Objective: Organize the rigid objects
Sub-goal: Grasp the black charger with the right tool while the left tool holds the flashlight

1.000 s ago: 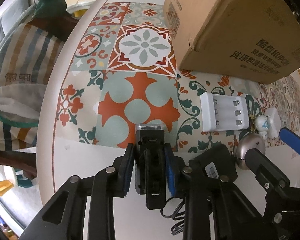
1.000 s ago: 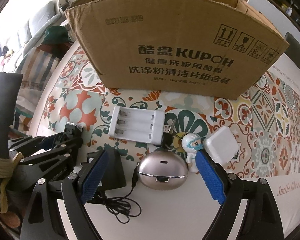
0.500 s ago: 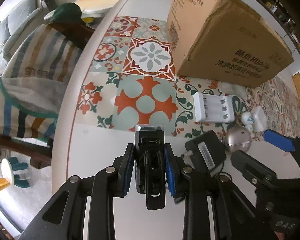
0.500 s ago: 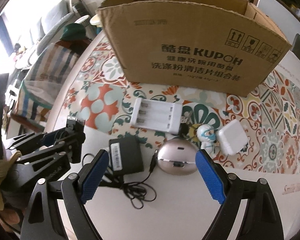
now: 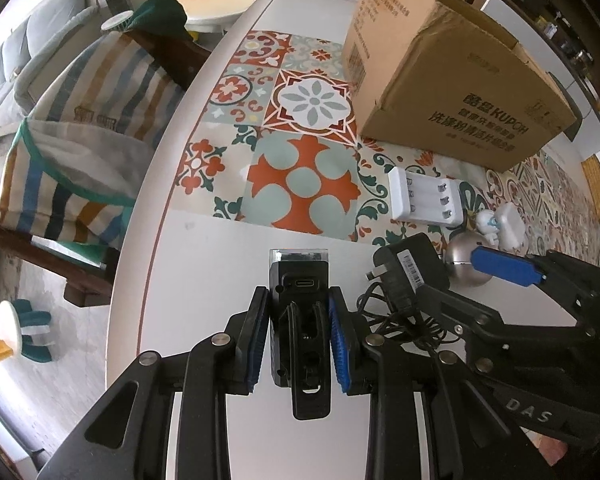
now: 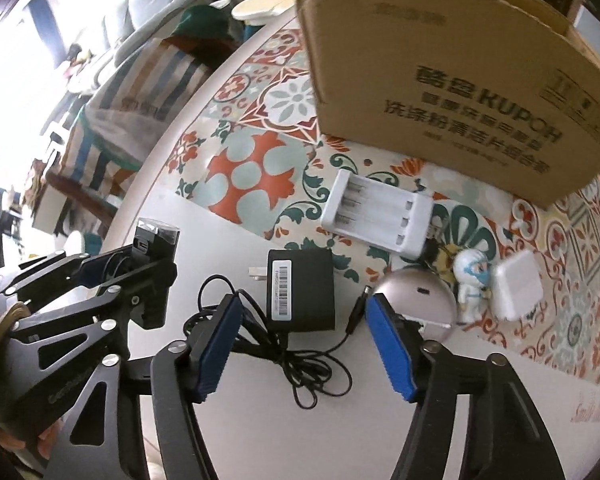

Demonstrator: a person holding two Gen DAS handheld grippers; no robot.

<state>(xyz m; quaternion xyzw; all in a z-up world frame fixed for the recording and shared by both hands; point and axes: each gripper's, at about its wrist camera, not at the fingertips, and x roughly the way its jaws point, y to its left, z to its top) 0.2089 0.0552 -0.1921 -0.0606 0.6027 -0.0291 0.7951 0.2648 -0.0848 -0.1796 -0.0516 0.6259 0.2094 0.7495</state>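
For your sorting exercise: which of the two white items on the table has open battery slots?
The white battery charger beside the cardboard box; the white power adapter near the figurine is smooth.

open: bare table [image 5: 204, 272] left | blocked: cardboard box [image 5: 452, 80] behind

Lighting: bright daylight, blown out at upper left of right wrist view. Shadows: soft, short. Blur: cardboard box [image 6: 440, 80] lettering and white charger block [image 6: 516, 290] smeared in right view; left view sharp. Distortion: heavy fisheye curvature, dark vignetted corners.
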